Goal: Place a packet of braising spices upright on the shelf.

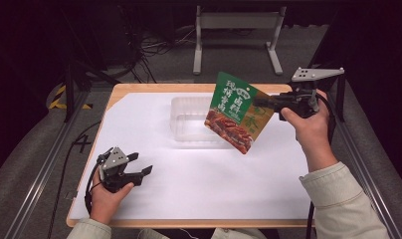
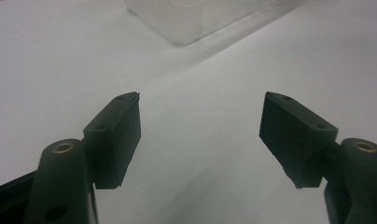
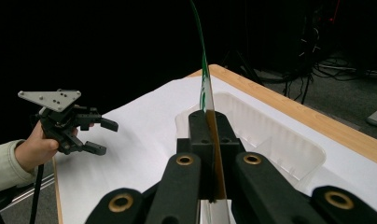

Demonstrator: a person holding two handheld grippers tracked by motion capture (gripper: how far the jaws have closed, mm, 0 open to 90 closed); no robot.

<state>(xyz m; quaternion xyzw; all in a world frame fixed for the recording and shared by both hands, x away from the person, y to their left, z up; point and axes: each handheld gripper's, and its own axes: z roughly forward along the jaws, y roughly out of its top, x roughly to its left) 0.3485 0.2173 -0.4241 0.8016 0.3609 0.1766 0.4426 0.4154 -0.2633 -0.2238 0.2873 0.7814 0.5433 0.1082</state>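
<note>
High view: right gripper (image 1: 274, 103) clamps the edge of a green-and-orange food pouch (image 1: 235, 112), held aloft above a clear plastic tray (image 1: 181, 115). Left gripper (image 1: 140, 167) rests with jaws wide, holding nothing. Lower the pouch, probably flat, into the tray before releasing.

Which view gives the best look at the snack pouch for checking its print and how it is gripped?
The high view: the snack pouch faces the camera, print legible, its edge pinched in the right gripper above the clear tray. The right gripper view shows it edge-on, a thin strip between shut jaws.
</note>
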